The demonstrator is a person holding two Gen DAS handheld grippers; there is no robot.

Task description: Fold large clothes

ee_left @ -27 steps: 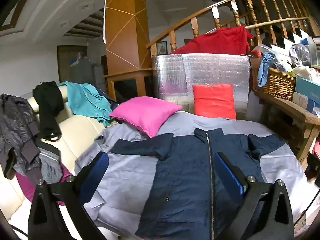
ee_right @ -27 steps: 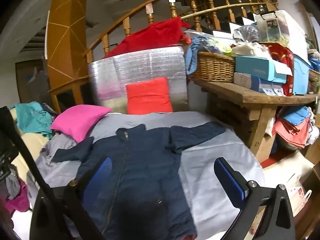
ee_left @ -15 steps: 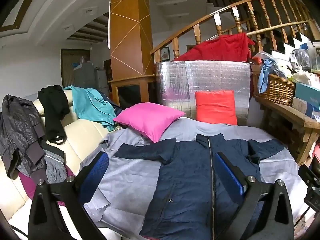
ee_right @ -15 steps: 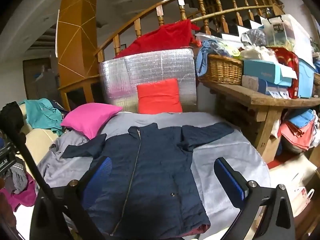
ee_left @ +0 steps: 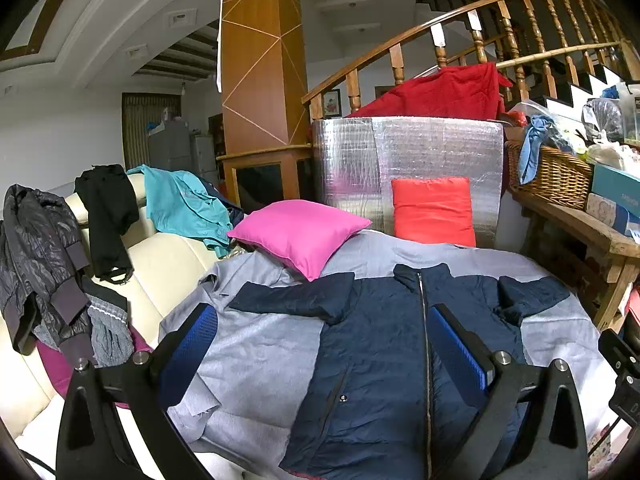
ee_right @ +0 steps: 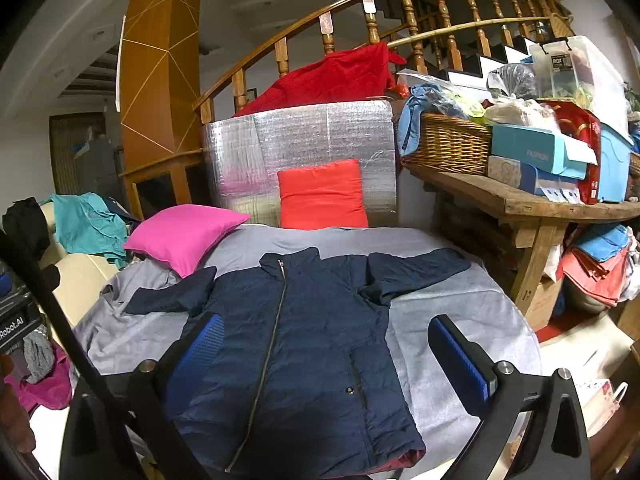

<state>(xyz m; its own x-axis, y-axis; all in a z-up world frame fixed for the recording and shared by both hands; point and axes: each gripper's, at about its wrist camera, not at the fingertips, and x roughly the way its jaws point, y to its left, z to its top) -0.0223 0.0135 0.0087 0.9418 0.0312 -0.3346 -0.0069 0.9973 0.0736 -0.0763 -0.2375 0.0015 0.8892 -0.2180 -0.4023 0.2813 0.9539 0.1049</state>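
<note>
A navy zip-up padded jacket (ee_left: 384, 344) lies flat, front up, on a grey sheet (ee_left: 260, 360), both sleeves spread sideways. It also shows in the right wrist view (ee_right: 316, 344) on the same sheet (ee_right: 440, 320). My left gripper (ee_left: 320, 344) is open and empty, held above the jacket's lower left half. My right gripper (ee_right: 324, 356) is open and empty, held above the jacket's lower right half. Neither touches the cloth.
A pink cushion (ee_left: 298, 232) and a red cushion (ee_left: 432, 212) sit at the far end before a silver foil panel (ee_left: 408, 152). A cream sofa (ee_left: 160, 256) with draped clothes stands left. A wooden bench (ee_right: 520, 200) with a wicker basket (ee_right: 448, 144) and boxes stands right.
Both grippers have drawn back and up from the jacket, so more of it shows. Jaws stay open. The jacket has not moved.
</note>
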